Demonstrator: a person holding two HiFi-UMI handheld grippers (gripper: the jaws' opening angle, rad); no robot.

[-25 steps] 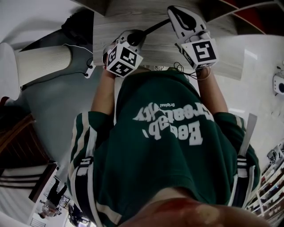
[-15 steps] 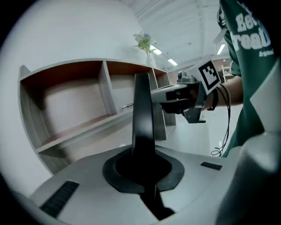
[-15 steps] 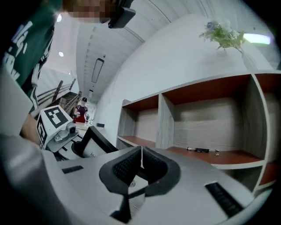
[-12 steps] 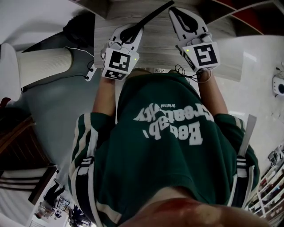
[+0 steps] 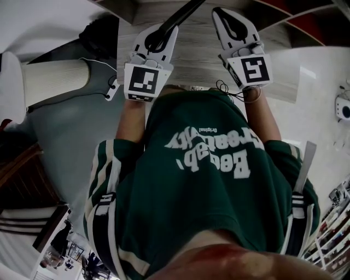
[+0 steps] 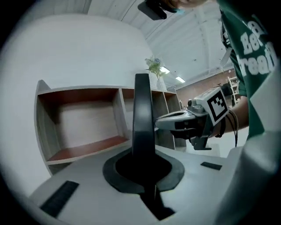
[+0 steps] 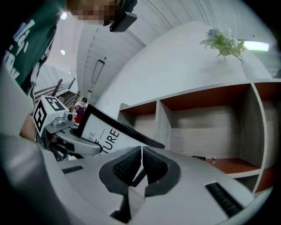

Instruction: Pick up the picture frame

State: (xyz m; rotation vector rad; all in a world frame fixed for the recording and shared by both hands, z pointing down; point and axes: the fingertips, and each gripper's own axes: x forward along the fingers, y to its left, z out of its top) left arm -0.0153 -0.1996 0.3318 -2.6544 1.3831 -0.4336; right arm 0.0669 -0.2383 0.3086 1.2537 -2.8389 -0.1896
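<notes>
Black-edged frame [image 6: 142, 118] has just risen with the left hand-held gripper [image 6: 142, 166], whose jaws clamp its edge before the shelf [image 6: 83, 147], so the pick-up looks essentially done; that gripper has tipped up near level, the right hand-held gripper [image 7: 141, 163] closed, empty, level alongside.

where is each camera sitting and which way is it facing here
Head view: on the person's head, facing steeply down; shows the green shirt, the left tool shut on the picture frame, and the right tool, shut, empty.
Left gripper view: rides the left tool, looking along its jaws at the edge-on picture frame and a shelf unit; shirt at right.
Right gripper view: rides the right tool, facing the shelf unit; shirt at left.
Shared: each gripper view shows the other tool; both show the picture frame and shelf unit.
</notes>
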